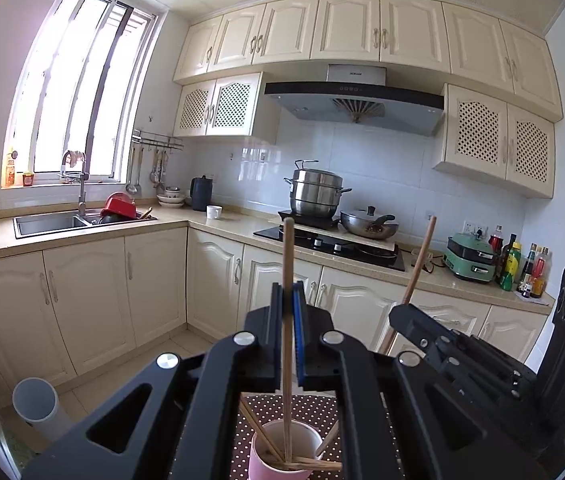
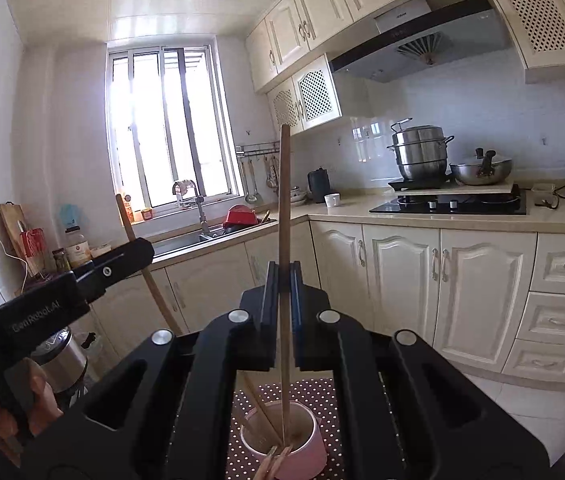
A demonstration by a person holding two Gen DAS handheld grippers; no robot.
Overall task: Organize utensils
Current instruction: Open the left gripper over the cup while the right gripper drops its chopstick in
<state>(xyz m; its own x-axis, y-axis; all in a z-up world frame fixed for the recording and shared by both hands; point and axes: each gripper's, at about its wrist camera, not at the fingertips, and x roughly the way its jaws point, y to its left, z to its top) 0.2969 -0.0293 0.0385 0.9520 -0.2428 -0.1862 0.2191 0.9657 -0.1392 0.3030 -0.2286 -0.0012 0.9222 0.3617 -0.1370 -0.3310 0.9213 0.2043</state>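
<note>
My left gripper (image 1: 288, 300) is shut on a wooden chopstick (image 1: 288, 256) that stands upright, its lower end down inside a pink cup (image 1: 260, 462). My right gripper (image 2: 283, 276) is shut on a second upright chopstick (image 2: 284, 200), whose lower end reaches into the same pink cup (image 2: 316, 454). Several more chopsticks (image 1: 260, 428) lean loose in the cup. The cup stands on a brown polka-dot cloth (image 1: 316, 406). Each gripper shows in the other's view: the right gripper (image 1: 402, 312) to the right, the left gripper (image 2: 142, 248) to the left.
Cream kitchen cabinets run behind, with a sink (image 1: 48, 222) at the window, a stove (image 1: 330, 244) bearing a steel pot (image 1: 316, 194) and a wok (image 1: 368, 224), and bottles (image 1: 514, 260) at the right. A grey tube (image 1: 36, 400) stands low left. A hand (image 2: 42, 396) holds the left gripper.
</note>
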